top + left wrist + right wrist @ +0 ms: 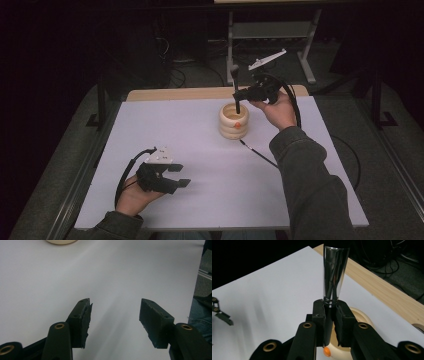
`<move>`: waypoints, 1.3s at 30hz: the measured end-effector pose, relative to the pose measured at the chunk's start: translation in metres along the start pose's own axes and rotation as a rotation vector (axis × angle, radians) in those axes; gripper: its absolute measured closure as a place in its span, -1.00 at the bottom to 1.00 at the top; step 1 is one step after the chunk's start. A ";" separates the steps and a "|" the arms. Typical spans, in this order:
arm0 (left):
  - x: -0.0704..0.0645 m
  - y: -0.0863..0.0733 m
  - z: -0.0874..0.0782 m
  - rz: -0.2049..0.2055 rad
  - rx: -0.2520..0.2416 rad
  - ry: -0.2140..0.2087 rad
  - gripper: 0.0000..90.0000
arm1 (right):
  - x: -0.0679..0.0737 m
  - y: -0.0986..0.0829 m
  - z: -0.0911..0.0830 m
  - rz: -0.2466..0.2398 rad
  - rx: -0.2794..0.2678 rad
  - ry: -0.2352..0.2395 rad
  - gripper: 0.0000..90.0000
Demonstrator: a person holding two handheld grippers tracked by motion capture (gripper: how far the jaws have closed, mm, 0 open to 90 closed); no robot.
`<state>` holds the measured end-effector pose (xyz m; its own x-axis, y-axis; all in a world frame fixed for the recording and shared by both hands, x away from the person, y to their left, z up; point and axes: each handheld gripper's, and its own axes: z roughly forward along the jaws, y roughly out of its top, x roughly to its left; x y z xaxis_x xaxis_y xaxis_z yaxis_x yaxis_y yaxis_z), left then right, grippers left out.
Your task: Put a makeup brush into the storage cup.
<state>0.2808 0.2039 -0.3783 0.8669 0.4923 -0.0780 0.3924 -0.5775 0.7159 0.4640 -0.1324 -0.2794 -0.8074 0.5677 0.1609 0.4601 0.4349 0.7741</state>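
A cream, ribbed bowl [233, 121] stands at the back middle of the white table [200, 150]. A utensil [235, 90] with a shiny metal handle [335, 275] stands upright in it. My right gripper [243, 93] is shut on the utensil's dark shaft just above the bowl's rim [362, 315]; in the right gripper view the jaws [331, 312] clamp it from both sides. A small orange piece [326, 351] lies inside the bowl beneath them. My left gripper [180, 175] rests near the front left of the table, open [115, 320] with nothing between its fingers. The bowl's edge [61, 241] shows far ahead of it.
A black cable [257, 151] trails across the table from the right gripper. The table's wooden back edge [175, 93] shows behind the white sheet. A metal stand [270, 30] stands on the floor beyond. The table's right edge [200, 272] lies close to the left gripper's right jaw.
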 end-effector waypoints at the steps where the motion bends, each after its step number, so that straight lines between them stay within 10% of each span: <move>1: 0.000 0.000 0.000 0.000 0.000 0.000 -0.07 | 0.000 0.000 0.000 0.000 0.000 0.000 0.74; 39: 0.002 0.000 -0.003 0.002 -0.002 0.002 -0.11 | -0.019 -0.008 0.037 0.093 0.006 -0.057 0.74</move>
<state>0.2815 0.2069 -0.3765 0.8673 0.4920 -0.0752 0.3897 -0.5773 0.7175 0.4896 -0.1210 -0.3117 -0.7391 0.6444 0.1965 0.5341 0.3827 0.7539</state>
